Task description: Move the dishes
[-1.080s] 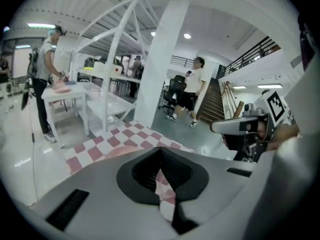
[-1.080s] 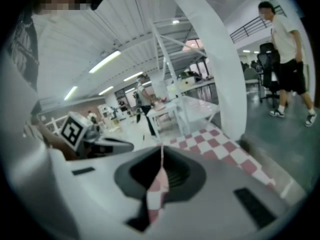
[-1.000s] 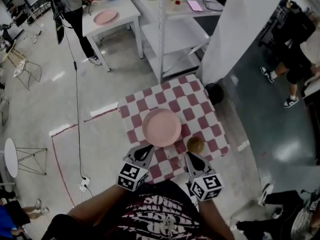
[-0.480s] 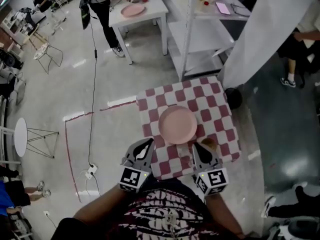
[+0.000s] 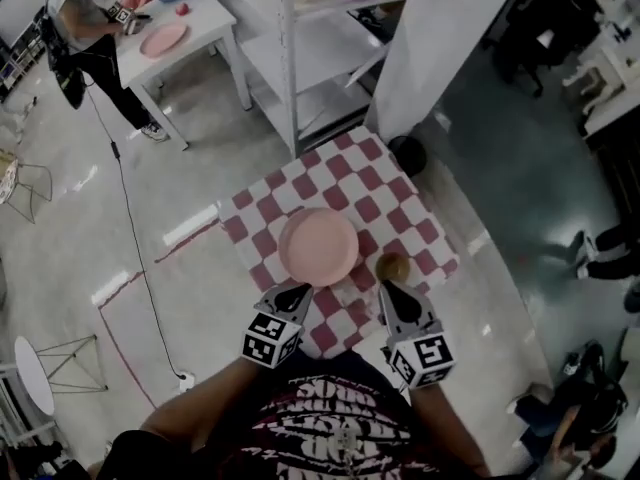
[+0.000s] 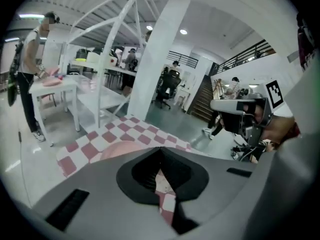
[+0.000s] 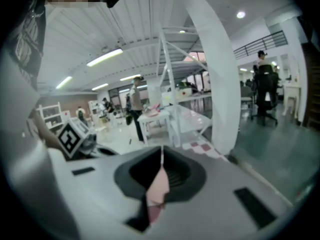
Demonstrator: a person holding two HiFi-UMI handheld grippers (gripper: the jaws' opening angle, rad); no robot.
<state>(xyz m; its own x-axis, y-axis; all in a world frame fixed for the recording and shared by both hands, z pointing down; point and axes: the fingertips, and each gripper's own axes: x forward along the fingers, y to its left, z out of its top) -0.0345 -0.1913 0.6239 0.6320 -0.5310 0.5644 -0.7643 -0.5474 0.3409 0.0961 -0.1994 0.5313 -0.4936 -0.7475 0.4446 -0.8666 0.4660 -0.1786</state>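
Pink plate [image 5: 318, 247]: was recorded mid-way on checked table [image 5: 388, 180], brown bowl [image 5: 391, 266] at its 4 o'clock. Judged rigid, light, slick, breakable; best pinched at 6 o'clock rim. Left gripper [image 5: 296, 291], right gripper [image 5: 389, 289]: jaws were found pressed together, empty.

The head camera looks steeply down from high above the checkered counter [image 5: 400, 208], which sits mid-frame, with the left gripper [image 5: 292, 294] at 7 o'clock and the right gripper [image 5: 390, 290] at 5 o'clock. Each gripper camera sits low and close behind its own jaws, facing out across the counter. All three views share the white shelf frame [image 5: 290, 58] and the far white table [image 5: 205, 18], at 11 o'clock from above.
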